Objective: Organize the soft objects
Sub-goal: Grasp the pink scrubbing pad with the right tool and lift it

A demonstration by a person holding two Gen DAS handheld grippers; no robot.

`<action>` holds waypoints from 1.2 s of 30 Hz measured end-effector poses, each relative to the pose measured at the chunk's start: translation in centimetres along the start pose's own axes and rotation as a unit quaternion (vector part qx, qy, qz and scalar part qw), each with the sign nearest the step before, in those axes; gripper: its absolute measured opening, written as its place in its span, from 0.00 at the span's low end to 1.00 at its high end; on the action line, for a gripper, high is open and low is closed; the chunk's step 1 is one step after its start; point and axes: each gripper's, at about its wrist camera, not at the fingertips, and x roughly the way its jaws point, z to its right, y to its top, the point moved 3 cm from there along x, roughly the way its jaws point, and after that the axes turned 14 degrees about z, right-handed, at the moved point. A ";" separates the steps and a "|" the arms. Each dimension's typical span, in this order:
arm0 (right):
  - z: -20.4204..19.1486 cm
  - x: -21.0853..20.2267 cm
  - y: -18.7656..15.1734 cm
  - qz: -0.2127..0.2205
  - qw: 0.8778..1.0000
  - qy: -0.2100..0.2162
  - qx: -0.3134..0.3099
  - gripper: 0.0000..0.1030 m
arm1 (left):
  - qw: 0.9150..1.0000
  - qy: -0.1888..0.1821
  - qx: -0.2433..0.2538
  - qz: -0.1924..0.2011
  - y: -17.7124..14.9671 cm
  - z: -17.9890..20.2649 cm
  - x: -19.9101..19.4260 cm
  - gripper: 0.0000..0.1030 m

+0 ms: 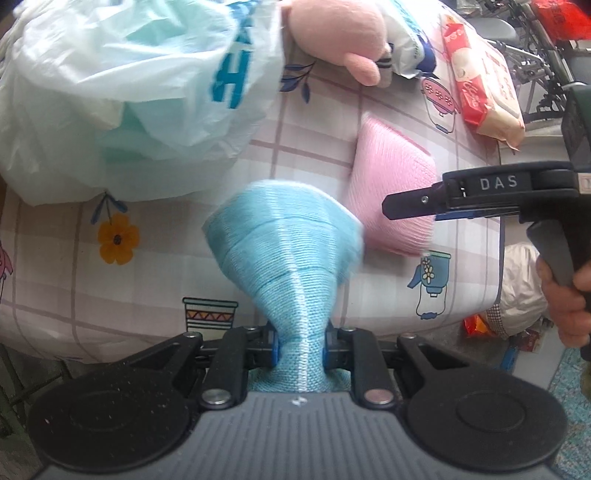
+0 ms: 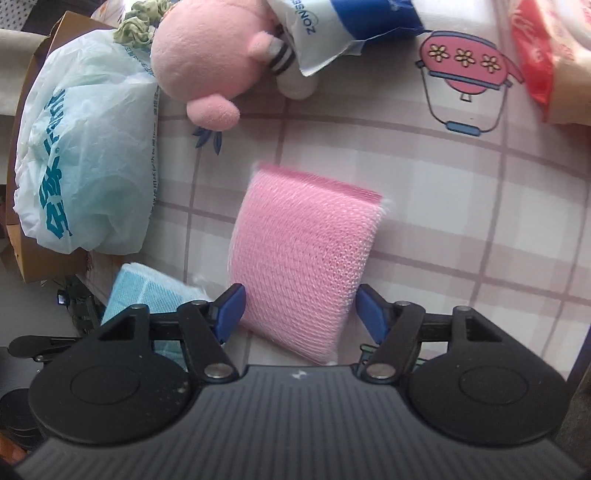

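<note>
A: What are the jaws doing?

B: The left gripper (image 1: 299, 349) is clamping the near end of the blue mesh sponge (image 1: 284, 236), squeezing it into a narrow waist so the far end is fanning out above the tablecloth (image 1: 159, 295). The right gripper (image 2: 300, 308) is standing open astride the near part of the pink mesh sponge (image 2: 303, 251). Its left blue pad (image 2: 231, 310) is sitting just against the sponge's edge; the right pad is just clear, so I am not calling that a grip.

A: And the pink one is lying where?

B: Flat on the checked cloth, mid-table, just right of the blue sponge.

A: What is lying farther out?

B: On the far left a white plastic bag (image 2: 85, 162) is sitting inside a cardboard box (image 2: 33, 74), already bulging with something pale green. At the far edge a pink plush toy (image 2: 207, 59) is leaning on a white-and-blue packet (image 2: 332, 33), and a red-and-cream pack (image 1: 484, 77) is lying at far right.

A: So how far along is it?

B: Early to middle, I am guessing. One sponge is being lifted, the other is only being framed, and the plush toy is waiting untouched. If the bag is the destination, most of the carrying is remaining.
</note>
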 end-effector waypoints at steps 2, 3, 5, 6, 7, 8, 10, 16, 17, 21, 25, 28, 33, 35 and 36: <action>-0.6 -0.3 -0.3 0.011 1.000 -0.002 -0.010 0.77 | 1.000 0.003 0.005 0.001 0.2 0.3 0.1 0.19; -1.1 -0.2 -0.2 0.017 1.000 -0.005 -0.015 0.81 | 1.000 0.005 0.007 0.001 0.2 0.3 0.2 0.19; -2.5 0.6 0.6 0.026 1.000 -0.009 -0.014 0.86 | 1.000 0.005 0.002 0.003 0.4 0.2 0.1 0.19; -2.5 0.9 0.9 0.030 1.000 -0.009 0.002 0.87 | 1.000 0.008 0.004 0.004 0.5 0.1 0.0 0.19; -2.6 1.0 1.2 0.033 0.999 -0.012 0.017 0.87 | 1.000 0.013 0.010 0.006 0.5 0.1 -0.1 0.19; -2.5 1.2 1.8 0.036 0.999 -0.021 0.030 0.87 | 1.000 0.016 0.012 0.007 0.6 0.1 -0.2 0.19; -2.4 1.2 2.3 0.046 0.997 -0.020 0.063 0.87 | 1.000 0.017 0.009 0.007 0.6 -0.2 -0.5 0.19; -2.7 0.9 3.2 0.063 0.992 -0.015 0.112 0.90 | 1.000 0.020 0.002 0.008 0.7 -1.5 -1.2 0.19; -2.8 1.2 3.3 0.061 0.991 -0.014 0.116 0.90 | 1.000 0.018 0.001 0.008 0.7 -1.7 -1.3 0.19; -4.0 2.7 3.4 0.057 0.991 -0.022 0.119 0.90 | 1.000 0.016 0.000 0.011 0.8 -2.3 -1.4 0.19; -5.2 4.2 3.3 0.045 0.990 -0.035 0.126 0.90 | 1.000 0.013 -0.005 0.012 0.7 -3.0 -1.6 0.19; -6.0 4.9 3.2 0.045 0.990 -0.044 0.126 0.96 | 1.000 0.013 -0.009 0.014 0.6 -3.3 -1.7 0.19; -7.7 5.6 2.9 0.049 0.991 -0.077 0.097 0.97 | 1.000 0.014 -0.018 0.015 0.9 -4.5 -1.9 0.19; -8.3 5.8 2.7 0.049 0.991 -0.087 0.086 0.97 | 1.000 0.014 -0.022 0.015 1.2 -5.0 -2.0 0.19; -8.5 5.8 2.7 0.051 0.991 -0.092 0.081 0.95 | 1.000 0.014 -0.023 0.016 1.3 -5.2 -2.0 0.19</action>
